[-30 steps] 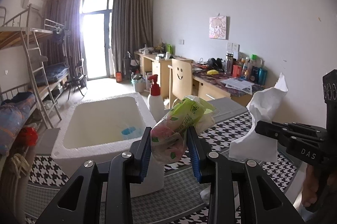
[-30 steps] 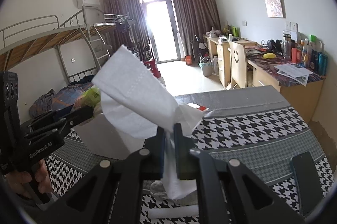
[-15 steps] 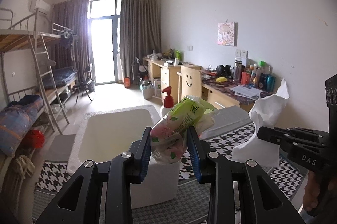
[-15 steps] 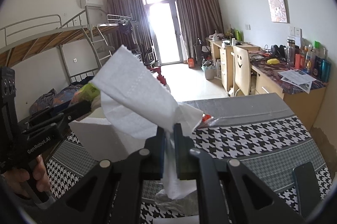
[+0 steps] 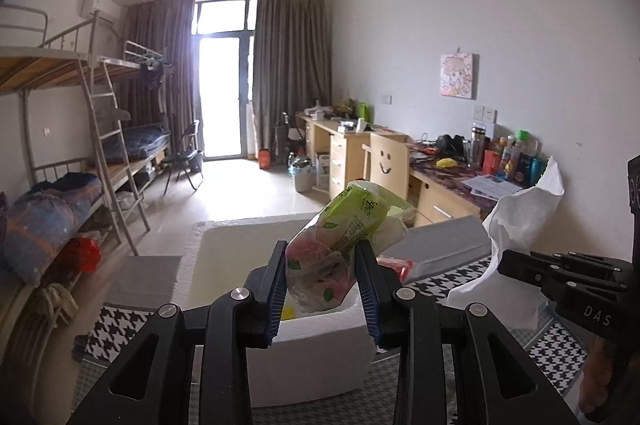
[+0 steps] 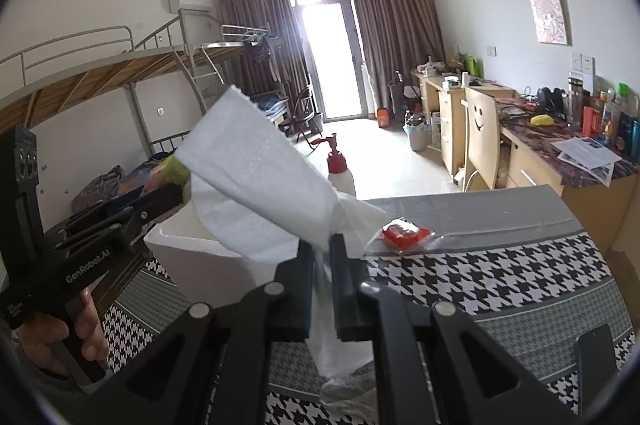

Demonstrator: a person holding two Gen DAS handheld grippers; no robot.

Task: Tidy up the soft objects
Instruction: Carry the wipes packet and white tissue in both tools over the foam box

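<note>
Gripping: the left gripper (image 5: 323,287) is clamped on a green tissue pack (image 5: 340,237); the right gripper (image 6: 321,283) pinches a white paper towel (image 6: 256,185).
Location: the pack hangs over the near rim of a white foam box (image 5: 320,353) on the houndstooth table (image 6: 500,273); the towel fans up and left from the jaws, above the table.
Hidden: the box interior is mostly screened by the pack; only a yellow scrap (image 5: 289,313) shows. The towel hides most of the pack in the right wrist view.
Cut off: a dark phone-like slab (image 6: 596,357) is partly behind the right gripper's frame.
Pose: the left hand (image 6: 60,337) wraps its gripper's handle, fingers curled.
Writing: "GenRobot.AI" on the left gripper; "DAS" on the right gripper. The pack's print is unreadable.
Nearby: a red sachet (image 6: 406,233); a red-capped spray bottle (image 6: 340,173).
</note>
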